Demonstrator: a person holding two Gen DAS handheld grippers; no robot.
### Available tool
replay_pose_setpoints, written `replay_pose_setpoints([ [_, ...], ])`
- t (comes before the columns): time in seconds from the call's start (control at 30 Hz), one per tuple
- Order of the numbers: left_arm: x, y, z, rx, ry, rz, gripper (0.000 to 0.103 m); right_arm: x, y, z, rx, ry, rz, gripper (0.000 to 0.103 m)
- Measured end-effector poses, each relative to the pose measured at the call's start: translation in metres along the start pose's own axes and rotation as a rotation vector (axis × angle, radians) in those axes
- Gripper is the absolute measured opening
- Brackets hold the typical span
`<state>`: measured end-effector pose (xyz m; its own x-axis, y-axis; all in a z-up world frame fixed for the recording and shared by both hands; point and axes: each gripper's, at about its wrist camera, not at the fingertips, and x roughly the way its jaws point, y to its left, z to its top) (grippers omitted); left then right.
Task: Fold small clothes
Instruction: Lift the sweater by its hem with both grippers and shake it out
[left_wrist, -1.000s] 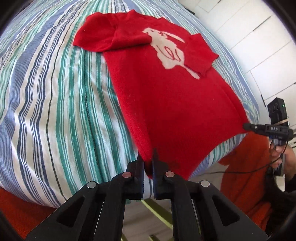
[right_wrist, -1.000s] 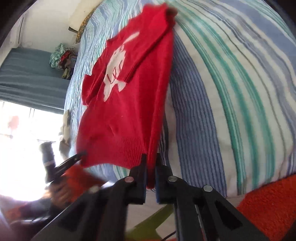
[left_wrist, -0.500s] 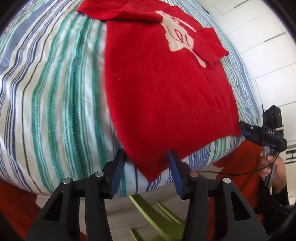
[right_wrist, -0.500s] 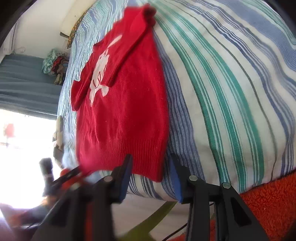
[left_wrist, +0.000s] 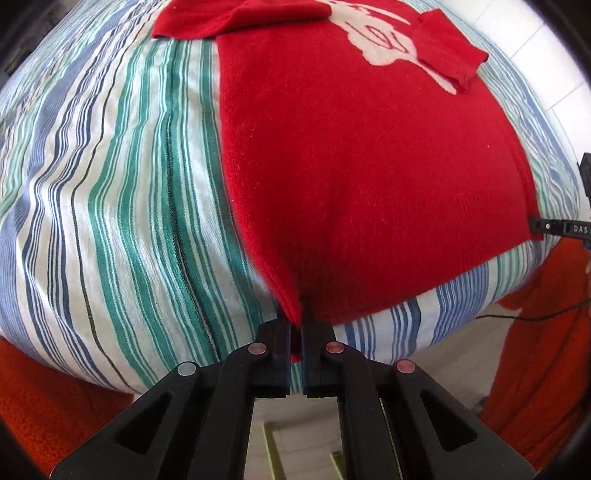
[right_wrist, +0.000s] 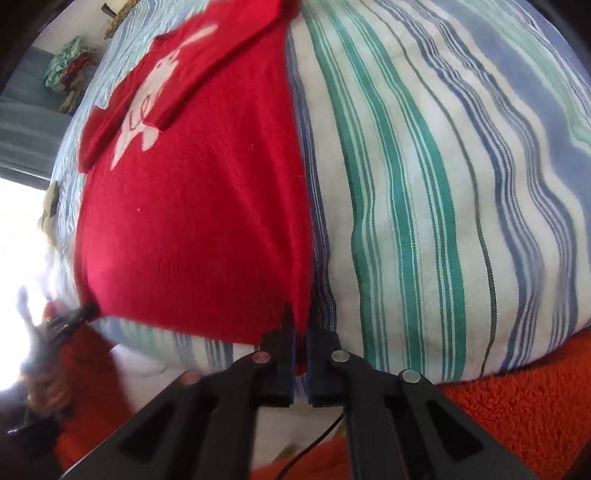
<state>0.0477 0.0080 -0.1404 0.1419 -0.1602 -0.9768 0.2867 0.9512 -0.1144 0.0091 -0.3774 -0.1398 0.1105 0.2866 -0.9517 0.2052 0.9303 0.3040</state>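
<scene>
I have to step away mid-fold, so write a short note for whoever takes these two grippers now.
Left gripper: shut on the red sweater, at one hem corner.
Right gripper: shut on the other hem corner.
Sweater lies front up on the striped bedding, hem at the bed's near edge.
Done: both sleeves folded in over the white motif.
Left: probably carry the hem up toward the collar, then release.

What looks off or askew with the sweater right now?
Nothing damaged or spilled. The red sweater lies flat on the striped duvet with both sleeves folded in over the white motif. The left gripper and right gripper each pinch a hem corner, so the fabric puckers there.
</scene>
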Motion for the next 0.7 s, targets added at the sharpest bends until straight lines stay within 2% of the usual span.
replay_pose_setpoints([
  [0.17, 0.012, -0.004, 0.003, -0.006, 0.006, 0.016, 0.002, 0.008, 0.005, 0.004, -0.019, -0.007, -0.041, 0.003],
  [0.37, 0.025, -0.023, 0.008, -0.003, -0.002, 0.027, 0.002, 0.011, 0.002, 0.005, 0.005, -0.020, -0.026, 0.003],
  [0.7, 0.027, -0.016, 0.006, -0.021, -0.008, 0.007, 0.002, 0.010, -0.001, 0.004, 0.020, -0.027, -0.013, 0.002],
])
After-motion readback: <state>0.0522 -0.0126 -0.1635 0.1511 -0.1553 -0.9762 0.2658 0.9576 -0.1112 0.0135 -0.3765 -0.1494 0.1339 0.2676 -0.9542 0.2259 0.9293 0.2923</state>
